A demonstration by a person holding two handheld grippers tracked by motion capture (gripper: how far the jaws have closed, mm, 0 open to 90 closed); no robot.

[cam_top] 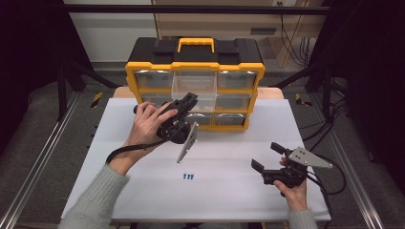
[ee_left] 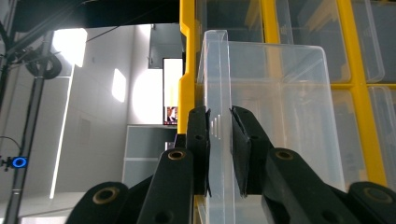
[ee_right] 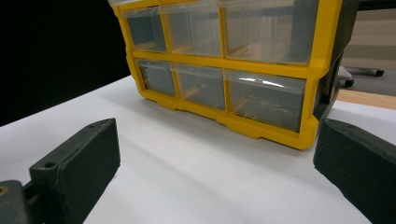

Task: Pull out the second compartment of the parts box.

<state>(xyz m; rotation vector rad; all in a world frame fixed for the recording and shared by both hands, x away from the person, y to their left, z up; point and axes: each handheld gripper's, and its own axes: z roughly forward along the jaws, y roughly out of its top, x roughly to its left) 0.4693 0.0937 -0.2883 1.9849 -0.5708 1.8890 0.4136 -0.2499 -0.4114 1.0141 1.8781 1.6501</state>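
A yellow and black drawer organizer point(cam_top: 143, 71) stands at the back of the white table point(cam_top: 229, 148). Its top middle clear drawer point(cam_top: 195, 86) is pulled out toward me. My left gripper point(cam_top: 190, 99) reaches up to that drawer's front. In the left gripper view the two black pads point(ee_left: 198, 149) sit on either side of the clear drawer point(ee_left: 285, 107), clamped on its thin front wall, so the left gripper point(ee_left: 219, 149) is shut on it. My right gripper point(cam_top: 266, 155) rests low at the table's right front, open, with nothing between its jaws point(ee_right: 215, 177).
Three tiny blue pieces point(cam_top: 188, 176) lie on the table in front of me, between the two hands. The organizer's point(ee_right: 261, 126) other clear drawers are closed. Black frame posts and cables stand around the table's sides.
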